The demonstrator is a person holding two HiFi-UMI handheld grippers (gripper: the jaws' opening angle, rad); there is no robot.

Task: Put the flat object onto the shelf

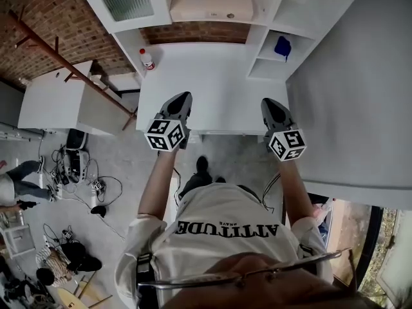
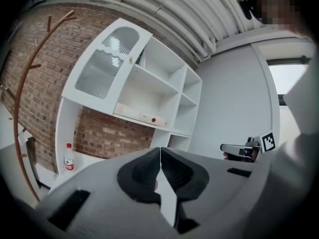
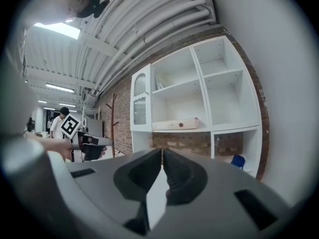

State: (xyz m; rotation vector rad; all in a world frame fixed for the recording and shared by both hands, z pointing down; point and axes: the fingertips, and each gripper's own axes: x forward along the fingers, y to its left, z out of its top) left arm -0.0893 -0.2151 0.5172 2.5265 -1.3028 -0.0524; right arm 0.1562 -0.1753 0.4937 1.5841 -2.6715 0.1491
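Both claws are closed on nothing, your left gripper [image 2: 160, 151] and right gripper [image 3: 162, 151] over the white counter [image 1: 219, 82], and the flat beige box [image 1: 209, 2], seemingly the task's object, already lies on the shelf [image 3: 210, 103] above the brick [image 1: 193, 32], so withdraw level without nudging it.

**White board held before the shelf**

A large, plain white board [image 1: 215, 89] sits flat and roughly level. Its near edge is clamped in two places, by the left gripper [image 1: 181, 102] near the left corner and the right gripper [image 1: 273, 107] near the right corner. Its far edge points toward the shelf [image 1: 259, 40]. The shelf is a white unit of open compartments standing against a brick wall, with a ribbed-glass door at the upper left.
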